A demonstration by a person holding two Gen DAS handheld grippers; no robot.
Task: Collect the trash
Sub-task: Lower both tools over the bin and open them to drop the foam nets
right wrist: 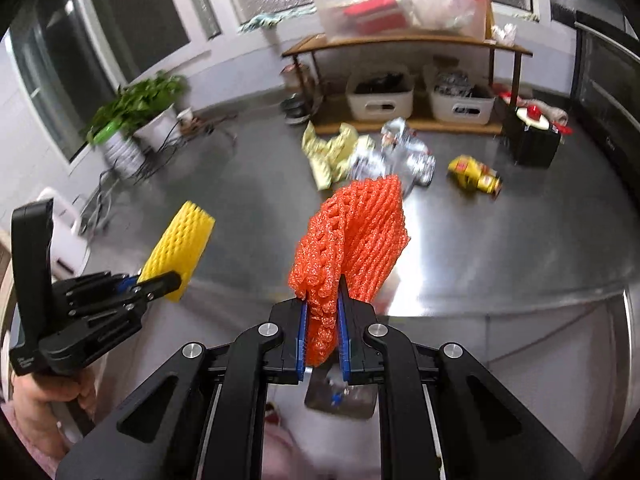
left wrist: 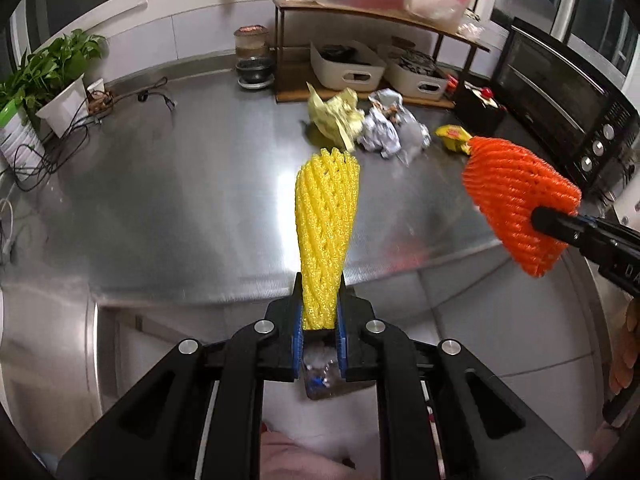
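We hold both nets over the near edge of the tabletop [left wrist: 160,220]: our left hand-held gripper [left wrist: 320,312] is clamped on the yellow foam net [left wrist: 326,216], long axis pointing away, and our right hand-held gripper [right wrist: 323,320] on the orange foam net [right wrist: 352,236]. The crumpled wrappers [left wrist: 360,124] lie ahead near the far edge by the rack [left wrist: 360,12], roughly equally near both hands. Only the right view shows our hand [right wrist: 44,400] on the left handle.

Bright, even light fills both fisheye views, with white glare spread across the steel counter [left wrist: 160,208]. The right wrist view is motion-blurred, worst around the potted plant [right wrist: 136,108]. Straight edges bow and corners darken away from the counter.
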